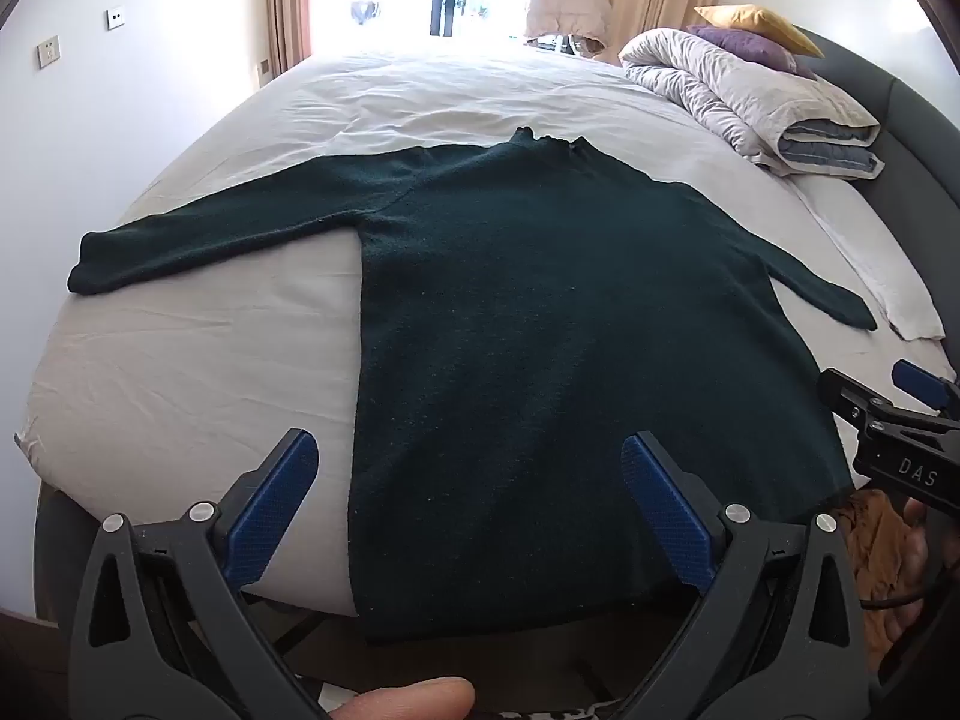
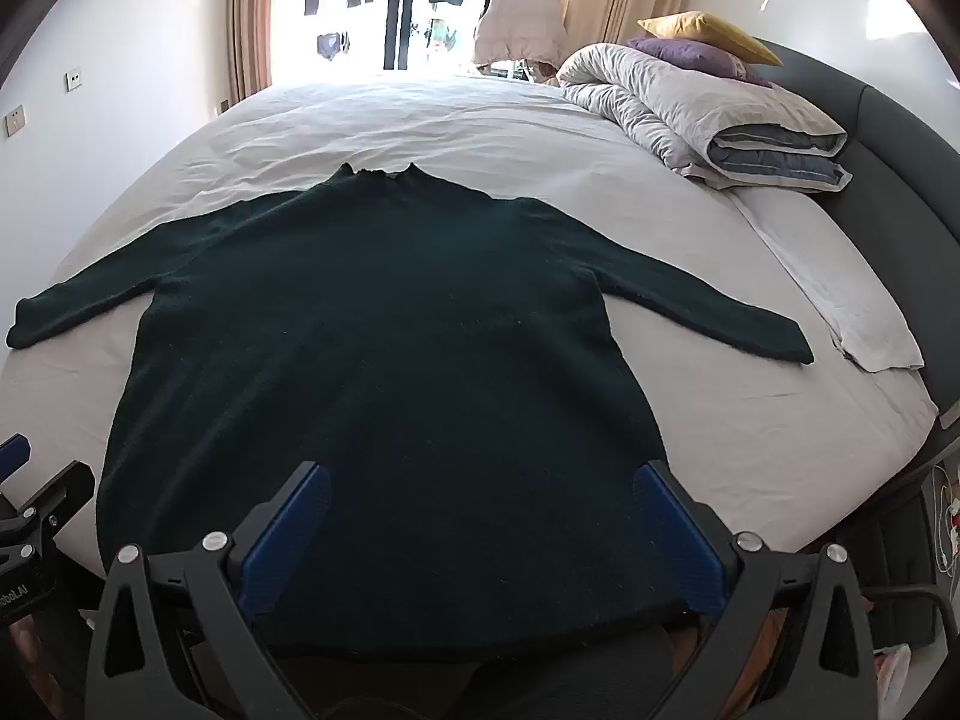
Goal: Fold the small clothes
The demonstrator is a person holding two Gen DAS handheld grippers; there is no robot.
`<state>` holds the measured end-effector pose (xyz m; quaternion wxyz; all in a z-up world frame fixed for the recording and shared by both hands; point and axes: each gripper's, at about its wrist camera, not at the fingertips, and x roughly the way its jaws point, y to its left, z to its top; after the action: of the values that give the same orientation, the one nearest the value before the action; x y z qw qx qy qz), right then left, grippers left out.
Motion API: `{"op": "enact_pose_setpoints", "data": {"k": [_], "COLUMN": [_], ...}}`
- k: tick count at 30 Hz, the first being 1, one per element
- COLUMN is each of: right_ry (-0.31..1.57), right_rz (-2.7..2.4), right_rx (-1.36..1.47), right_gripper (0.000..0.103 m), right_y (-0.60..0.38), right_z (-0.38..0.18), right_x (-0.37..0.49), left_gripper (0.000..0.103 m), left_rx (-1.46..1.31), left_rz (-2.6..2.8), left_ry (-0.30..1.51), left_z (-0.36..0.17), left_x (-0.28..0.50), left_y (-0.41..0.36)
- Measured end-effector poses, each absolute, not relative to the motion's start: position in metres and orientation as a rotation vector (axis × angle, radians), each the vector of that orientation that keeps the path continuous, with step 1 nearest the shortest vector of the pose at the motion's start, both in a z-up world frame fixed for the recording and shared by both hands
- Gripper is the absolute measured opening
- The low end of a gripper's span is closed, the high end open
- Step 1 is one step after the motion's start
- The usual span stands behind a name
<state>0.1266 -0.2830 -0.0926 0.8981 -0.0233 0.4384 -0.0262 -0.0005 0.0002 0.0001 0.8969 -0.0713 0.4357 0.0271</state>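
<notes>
A dark green long-sleeved sweater [image 1: 540,312] lies flat on the white bed sheet [image 1: 180,372], collar far, both sleeves spread out, hem hanging over the near bed edge. It also fills the middle of the right wrist view [image 2: 390,360]. My left gripper [image 1: 468,468] is open and empty, above the sweater's lower left corner near the hem. My right gripper [image 2: 480,492] is open and empty, above the lower right part of the hem. The right gripper also shows at the right edge of the left wrist view [image 1: 888,420].
A rolled grey duvet [image 1: 750,90] with purple and yellow pillows [image 1: 756,30] lies at the far right by the dark headboard [image 1: 918,138]. A folded white cloth [image 2: 864,324] lies at the right bed edge. A window with curtains is behind the bed.
</notes>
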Motion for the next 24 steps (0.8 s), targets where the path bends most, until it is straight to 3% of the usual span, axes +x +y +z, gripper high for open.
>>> {"op": "enact_pose_setpoints", "data": {"k": [24], "right_ry": [0.922], "right_rz": [-0.054], "right_rx": [-0.065], "right_gripper": [0.103], "right_y": [-0.282], "right_z": [-0.099], "right_x": [0.125], "left_gripper": [0.103], "left_rx": [-0.148], "left_rz": [0.071], "left_ry": [0.9], "left_z": [-0.001], "left_x": [0.0], "left_y": [0.005]}}
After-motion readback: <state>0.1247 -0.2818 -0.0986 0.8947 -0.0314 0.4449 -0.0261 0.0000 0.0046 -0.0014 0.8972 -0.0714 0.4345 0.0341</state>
